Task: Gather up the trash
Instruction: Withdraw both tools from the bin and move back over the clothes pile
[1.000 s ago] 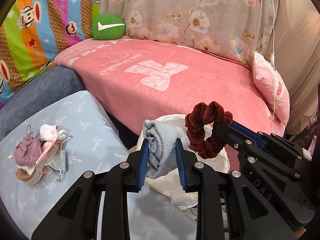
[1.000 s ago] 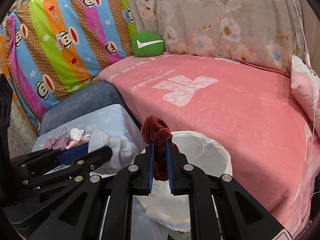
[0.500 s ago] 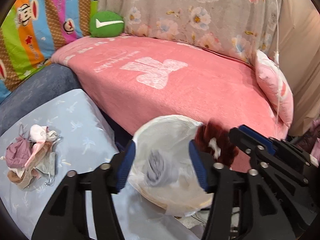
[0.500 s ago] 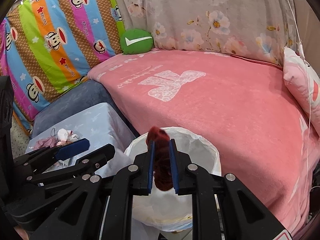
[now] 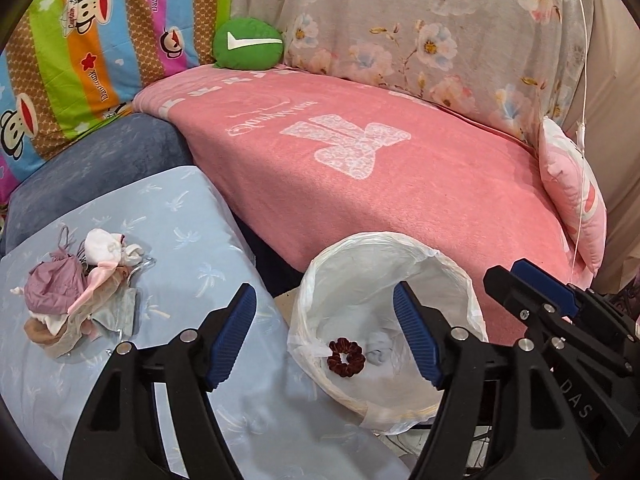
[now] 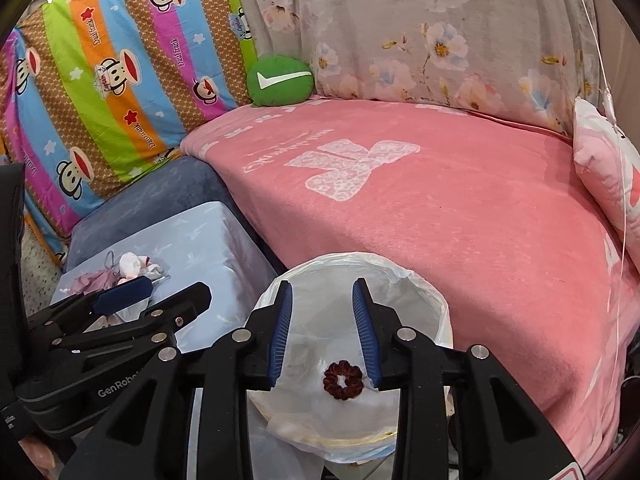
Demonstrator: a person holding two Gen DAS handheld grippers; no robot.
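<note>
The left claw point(image 5: 322, 334) stands wide over the white-lined trash bin point(image 5: 460, 280), its jaws having just been opening, with nothing between them. At the bin's bottom lie a dark red scrunchie point(image 5: 346, 357) and a grey sock point(image 5: 379, 349). A heap of small cloth scraps point(image 5: 82, 294) sits on the light blue cushion point(image 5: 192, 216).

Pale-blue cushion point(image 5: 192, 216) — crumpled cloth pile point(image 5: 76, 300), pink bed point(image 5: 400, 200)

"Paul Frank" and "Captain" beside the monkey faces on the striped cover point(image 6: 120, 60), white check mark on the green cushion point(image 6: 280, 80) next to it, "GenRobot", cut off, on the left gripper point(image 6: 116, 392), "DAS" on the right gripper point(image 5: 576, 400)
</note>
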